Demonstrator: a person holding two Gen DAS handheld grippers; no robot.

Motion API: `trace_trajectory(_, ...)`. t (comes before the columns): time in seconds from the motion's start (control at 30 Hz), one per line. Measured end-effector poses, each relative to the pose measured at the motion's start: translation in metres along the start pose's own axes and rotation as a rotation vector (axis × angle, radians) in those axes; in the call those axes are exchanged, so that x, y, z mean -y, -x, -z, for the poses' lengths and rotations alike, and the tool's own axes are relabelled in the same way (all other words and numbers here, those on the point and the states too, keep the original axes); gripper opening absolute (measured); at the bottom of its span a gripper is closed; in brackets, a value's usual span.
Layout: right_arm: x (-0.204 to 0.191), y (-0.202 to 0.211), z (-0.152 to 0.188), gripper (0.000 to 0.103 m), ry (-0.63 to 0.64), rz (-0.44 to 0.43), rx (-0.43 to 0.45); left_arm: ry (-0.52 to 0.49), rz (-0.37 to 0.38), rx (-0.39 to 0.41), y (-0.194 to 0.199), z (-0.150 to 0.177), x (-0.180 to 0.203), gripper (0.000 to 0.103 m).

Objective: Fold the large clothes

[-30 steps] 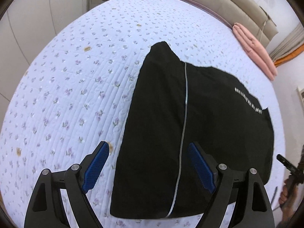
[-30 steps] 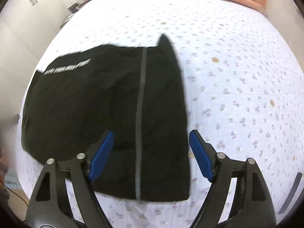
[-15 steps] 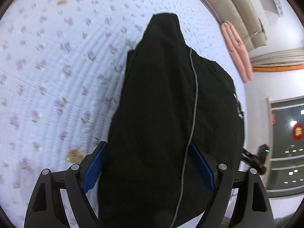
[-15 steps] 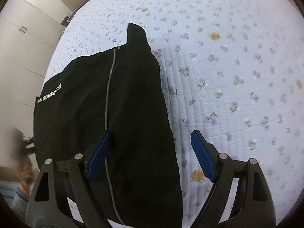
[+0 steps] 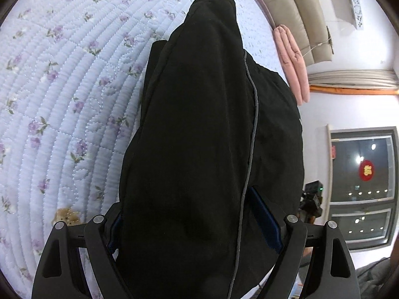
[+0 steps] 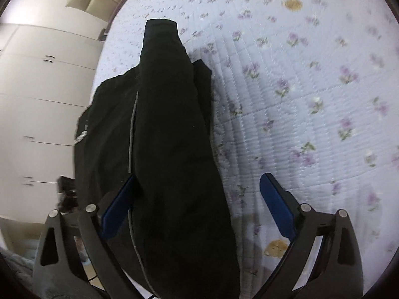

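Now the black garment (image 5: 199, 137), folded and edged with a thin grey piping stripe, is lying on the bed (image 5: 62, 99), whose quilted cover is showing small purple flowers. Both grippers are pointing down at its near end. The left gripper (image 5: 197, 221) is standing with its blue-padded fingers (image 5: 264, 221) spread wide, the cloth bulging up between them and hiding most of the left pad; whether the pads are pressing on it I cannot tell. The right gripper (image 6: 197, 206) is opening its fingers (image 6: 274, 204): the left pad is sitting against the cloth, the right one apart from it over bare quilt. A pink folded blanket (image 5: 291, 64) is lying by the headboard (image 5: 299, 12).
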State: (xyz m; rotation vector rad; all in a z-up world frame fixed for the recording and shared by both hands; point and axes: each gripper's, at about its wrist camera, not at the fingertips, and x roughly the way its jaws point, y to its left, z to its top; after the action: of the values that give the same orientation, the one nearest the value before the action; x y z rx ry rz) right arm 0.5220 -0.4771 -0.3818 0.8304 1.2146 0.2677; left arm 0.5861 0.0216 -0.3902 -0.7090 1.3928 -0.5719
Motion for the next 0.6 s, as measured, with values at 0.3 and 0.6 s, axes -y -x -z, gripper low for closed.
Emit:
trace_trajectory(0.3, 0.011, -0.010, 0.006, 0.103, -0.028, -0.174, -0.065, 0.071, 0.147, -0.018, -0.005, -0.009, -0.019, 0.087)
trace_trajectory(0.6, -0.027, -0.043, 0.002, 0.062, 0.137, -0.190, -0.092, 0.000, 0.138, -0.076, -0.026, -0.018, 0.002, 0.096)
